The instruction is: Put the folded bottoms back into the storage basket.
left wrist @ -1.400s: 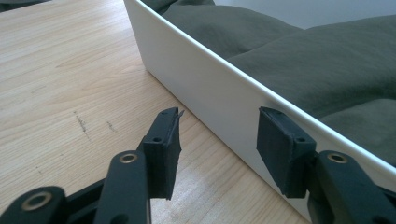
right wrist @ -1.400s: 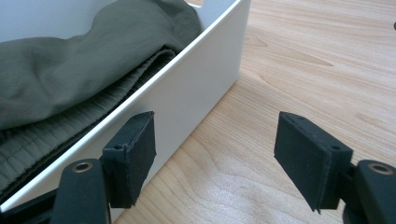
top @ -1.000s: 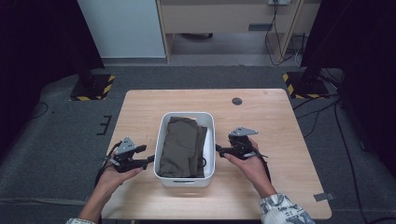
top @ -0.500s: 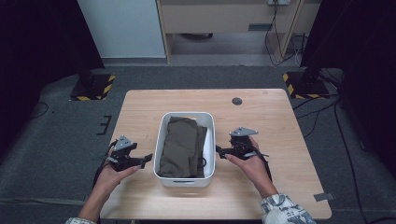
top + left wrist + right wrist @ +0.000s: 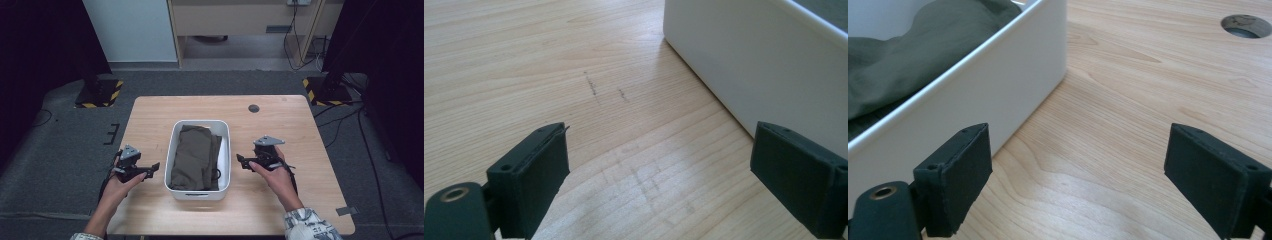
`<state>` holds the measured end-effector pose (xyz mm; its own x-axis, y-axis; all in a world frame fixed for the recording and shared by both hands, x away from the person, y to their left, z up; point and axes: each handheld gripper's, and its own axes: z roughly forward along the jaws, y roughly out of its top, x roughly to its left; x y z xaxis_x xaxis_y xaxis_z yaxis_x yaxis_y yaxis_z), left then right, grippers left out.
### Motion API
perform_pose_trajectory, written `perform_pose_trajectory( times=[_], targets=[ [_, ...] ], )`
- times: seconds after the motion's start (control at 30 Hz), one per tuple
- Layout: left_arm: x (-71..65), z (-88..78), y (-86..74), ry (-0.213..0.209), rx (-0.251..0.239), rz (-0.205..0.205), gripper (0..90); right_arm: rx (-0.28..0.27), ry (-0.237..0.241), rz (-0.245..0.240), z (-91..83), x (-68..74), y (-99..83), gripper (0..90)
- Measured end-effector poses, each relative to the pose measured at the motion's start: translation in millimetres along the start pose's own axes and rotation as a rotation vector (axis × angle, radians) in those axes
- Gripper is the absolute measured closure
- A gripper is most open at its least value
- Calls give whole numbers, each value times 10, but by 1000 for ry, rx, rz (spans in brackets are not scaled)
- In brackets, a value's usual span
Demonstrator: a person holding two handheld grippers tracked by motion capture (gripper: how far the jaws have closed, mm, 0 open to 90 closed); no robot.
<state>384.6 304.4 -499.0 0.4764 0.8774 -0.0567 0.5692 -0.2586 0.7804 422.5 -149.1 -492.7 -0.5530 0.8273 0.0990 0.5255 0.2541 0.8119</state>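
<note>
My tabletop (image 5: pixel 150 120) is pale wood with a fine straight grain, rectangular, its near edge partly covered by my forearms. A few faint dark scuffs (image 5: pixel 594 90) mark the wood in my left gripper view. Midway between the left and right edges, nearer my edge than the far one, stands a white plastic bin (image 5: pixel 198 192), oblong with rounded corners and smooth, slightly glossy walls. In my right gripper view its wall (image 5: pixel 998 85) is cut off at the left and bottom. Inside lies a folded olive-green cloth (image 5: pixel 192 157), soft and creased; a thin dark cord at its right side is too small to make out. A round hole (image 5: pixel 254 108) sits near the far edge, right of centre.

My left gripper (image 5: pixel 152 168) hovers just beside the bin's left wall, its flat black pads spread wide with bare wood between them; the jaws have just been opening. My right gripper (image 5: pixel 240 161) sits near the right wall, likewise released and holding nothing, its jaws also just opened further.
</note>
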Motion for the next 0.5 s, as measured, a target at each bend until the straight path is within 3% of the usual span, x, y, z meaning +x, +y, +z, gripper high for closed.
perform_pose_trajectory(
  times=[0.5],
  targets=[
    [16, 15, -19, 23, 12, 17, 84, -40, -47, 46, -223, -257, -53, 110]
  ],
)
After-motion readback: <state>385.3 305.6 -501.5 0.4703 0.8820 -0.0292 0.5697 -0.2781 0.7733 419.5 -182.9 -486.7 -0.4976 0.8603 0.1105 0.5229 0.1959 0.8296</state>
